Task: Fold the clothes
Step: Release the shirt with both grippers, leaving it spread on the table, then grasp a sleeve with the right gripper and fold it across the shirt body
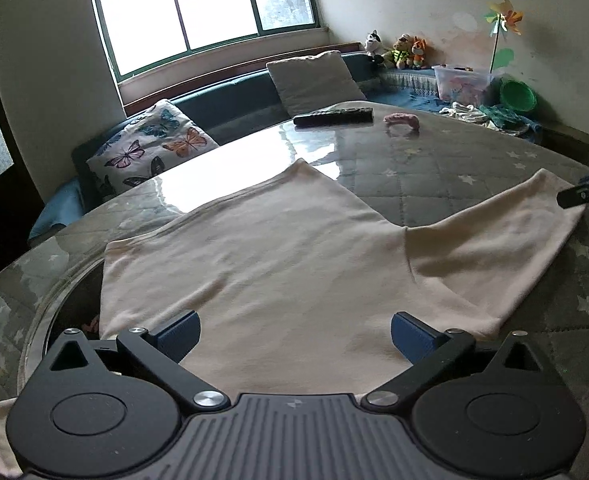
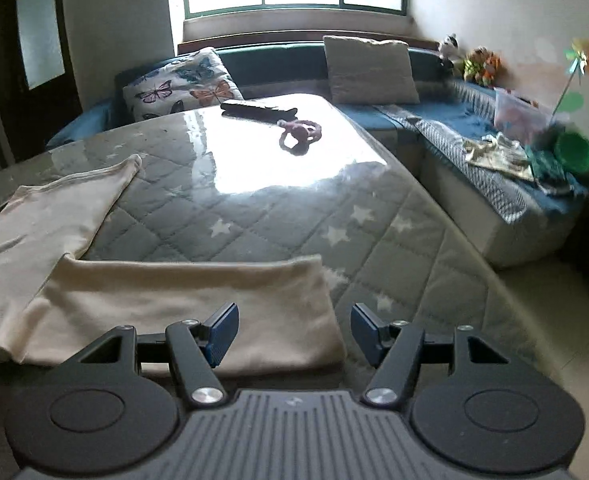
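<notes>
Left tool [image 1: 294, 334] over garment [image 1: 254, 264]; only right view shows door [image 2: 34, 52].

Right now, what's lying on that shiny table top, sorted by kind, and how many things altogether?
Cream garment, spread flat: 1
Black remote control: 1
Pink ring-shaped item, too blurred to identify: 1
Total: 3

Both the left gripper and the right gripper hover open above the garment, not counted.
</notes>
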`<state>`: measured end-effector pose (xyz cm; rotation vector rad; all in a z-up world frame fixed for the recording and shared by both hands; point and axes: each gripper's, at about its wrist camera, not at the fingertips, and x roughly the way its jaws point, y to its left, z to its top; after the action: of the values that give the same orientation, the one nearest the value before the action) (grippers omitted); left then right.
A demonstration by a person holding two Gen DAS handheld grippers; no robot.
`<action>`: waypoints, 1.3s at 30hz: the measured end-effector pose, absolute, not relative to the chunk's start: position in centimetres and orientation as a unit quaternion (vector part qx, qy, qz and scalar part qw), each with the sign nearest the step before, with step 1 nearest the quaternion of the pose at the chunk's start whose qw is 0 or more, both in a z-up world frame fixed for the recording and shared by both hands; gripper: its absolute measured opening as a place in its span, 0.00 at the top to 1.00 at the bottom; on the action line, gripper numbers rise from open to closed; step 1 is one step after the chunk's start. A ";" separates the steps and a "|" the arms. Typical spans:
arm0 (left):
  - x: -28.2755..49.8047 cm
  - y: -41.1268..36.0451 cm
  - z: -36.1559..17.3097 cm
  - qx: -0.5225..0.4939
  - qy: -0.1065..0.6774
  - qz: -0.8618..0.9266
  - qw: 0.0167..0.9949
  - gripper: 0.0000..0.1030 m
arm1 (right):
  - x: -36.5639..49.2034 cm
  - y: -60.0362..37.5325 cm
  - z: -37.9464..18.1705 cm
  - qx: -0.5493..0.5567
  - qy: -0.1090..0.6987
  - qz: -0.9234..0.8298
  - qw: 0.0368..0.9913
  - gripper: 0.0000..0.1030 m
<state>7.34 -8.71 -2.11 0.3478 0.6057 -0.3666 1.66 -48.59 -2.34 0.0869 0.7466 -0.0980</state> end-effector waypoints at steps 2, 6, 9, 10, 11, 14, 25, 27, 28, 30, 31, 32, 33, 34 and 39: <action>7.2 -9.0 -2.3 0.173 0.297 -0.181 0.922 0.00 | 1.4 -48.9 -3.0 0.053 0.368 -0.055 0.927 0.40; 7.0 -9.4 -2.7 0.183 0.299 -0.185 0.918 0.00 | 0.9 -49.2 -3.4 0.073 0.358 -0.065 0.929 0.52; 6.8 -9.5 -2.8 0.186 0.301 -0.187 0.916 0.00 | 1.1 -49.1 -3.3 0.085 0.353 -0.062 0.930 0.78; 6.8 -9.6 -2.8 0.187 0.301 -0.188 0.916 0.00 | 1.3 -49.2 -3.3 0.086 0.352 -0.060 0.930 0.89; 6.7 -9.6 -2.8 0.189 0.300 -0.190 0.915 0.00 | 1.5 -49.2 -3.2 0.090 0.351 -0.059 0.930 0.90; 6.5 -9.9 -2.9 0.197 0.299 -0.197 0.913 0.00 | 1.9 -49.5 -2.2 0.079 0.335 -0.067 0.936 0.92; 6.7 -10.5 -2.8 0.205 0.294 -0.204 0.911 0.00 | 4.1 -50.6 -3.2 0.089 0.343 -0.069 0.932 0.92; 6.8 -10.6 -2.7 0.205 0.291 -0.206 0.912 0.00 | 4.1 -50.7 -2.7 0.092 0.338 -0.066 0.934 0.92; 6.9 -10.7 -2.7 0.205 0.290 -0.207 0.912 0.00 | 4.2 -50.7 -2.2 0.089 0.334 -0.064 0.936 0.92; 6.9 -10.9 -3.0 0.206 0.292 -0.210 0.910 0.00 | 4.3 -50.5 -1.0 0.082 0.324 -0.059 0.941 0.92; 7.0 -11.0 -3.1 0.207 0.294 -0.213 0.909 0.00 | 4.3 -50.4 -0.3 0.081 0.319 -0.054 0.943 0.92; 7.0 -11.1 -3.3 0.208 0.294 -0.215 0.908 0.00 | 4.4 -50.2 0.5 0.080 0.314 -0.048 0.945 0.92; 6.9 -11.2 -3.4 0.209 0.294 -0.216 0.907 0.00 | 4.5 -49.9 1.3 0.076 0.308 -0.041 0.948 0.92; 6.9 -11.3 -3.6 0.210 0.294 -0.217 0.907 0.00 | 4.6 -49.5 2.2 0.071 0.301 -0.033 0.951 0.92; 6.9 -10.9 -3.4 0.200 0.293 -0.216 0.910 0.00 | 4.9 -46.7 6.3 0.054 0.275 0.018 0.960 0.92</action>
<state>6.94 -10.94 -3.42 0.4121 0.6045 -0.4464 4.93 -46.70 6.25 0.1093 0.5574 0.0374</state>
